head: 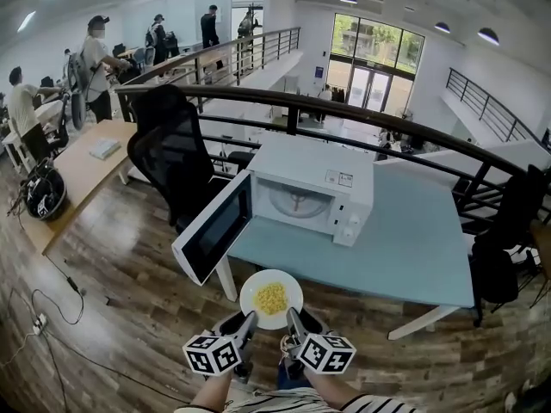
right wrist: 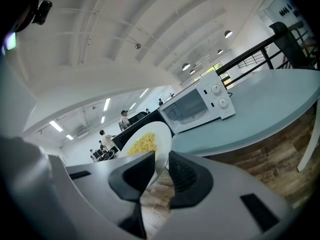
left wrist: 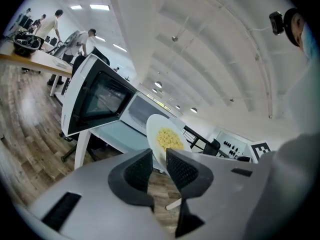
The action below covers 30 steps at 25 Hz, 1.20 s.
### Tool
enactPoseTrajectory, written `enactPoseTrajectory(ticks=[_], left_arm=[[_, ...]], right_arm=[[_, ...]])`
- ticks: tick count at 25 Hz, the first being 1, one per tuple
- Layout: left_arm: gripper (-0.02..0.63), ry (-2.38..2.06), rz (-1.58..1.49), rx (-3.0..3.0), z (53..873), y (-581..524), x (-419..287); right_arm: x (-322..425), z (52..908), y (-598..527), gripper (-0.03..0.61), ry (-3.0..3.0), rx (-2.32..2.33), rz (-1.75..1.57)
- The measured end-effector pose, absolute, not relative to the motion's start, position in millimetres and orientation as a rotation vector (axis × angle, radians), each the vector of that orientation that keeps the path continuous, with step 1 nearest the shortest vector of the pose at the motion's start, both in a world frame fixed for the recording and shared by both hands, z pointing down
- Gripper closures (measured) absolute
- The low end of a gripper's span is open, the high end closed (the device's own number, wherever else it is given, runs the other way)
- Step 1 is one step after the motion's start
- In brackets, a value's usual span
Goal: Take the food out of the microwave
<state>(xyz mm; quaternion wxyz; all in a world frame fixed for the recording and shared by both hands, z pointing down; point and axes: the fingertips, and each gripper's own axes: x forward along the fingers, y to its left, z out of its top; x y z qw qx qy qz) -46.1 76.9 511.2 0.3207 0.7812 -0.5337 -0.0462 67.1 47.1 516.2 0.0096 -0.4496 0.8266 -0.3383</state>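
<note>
Wood-plank floor of an open office gallery, bounded by a dark railing, is shown from above, with a pale blue worktop set on it. A white microwave is stood on the near-left corner of this worktop. Its door is swung wide to the left, so that the turntable inside is exposed. Two knobs are carried at the right of the front. A small label is stuck on the top of the casing (its print is too small to be read).

A white plate bearing a heap of yellow food is held outside the microwave, in front of the open door and over the floor, apart from the worktop's edge. Its near rim is gripped at two places. The left tongs are clamped on the rim at the left and the right tongs on the rim at the right (in each gripper view the rim is seen passing between the ribbed black pads). Black-and-white square markers, without lettering, are printed on the left cube and the right cube. Striped sleeves are visible at the lower edge.

At the left, behind the microwave, a black office chair is placed. Further left, a wooden worktop and several standing people are seen in the background.
</note>
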Motion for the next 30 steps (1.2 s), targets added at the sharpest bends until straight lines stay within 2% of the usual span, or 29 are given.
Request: enactPoseTrajectory(ticks=[13,30], left_arm=[[0.52,-1.398,-0.104,2.044,519,121,-34],[0.523,-1.401,-0.102,2.026,526,128,-39]], right_arm=[[79,525,88,0.485,2.574,-1.409,-1.097],[75,530,93,0.489,2.573,-1.403,-1.111]])
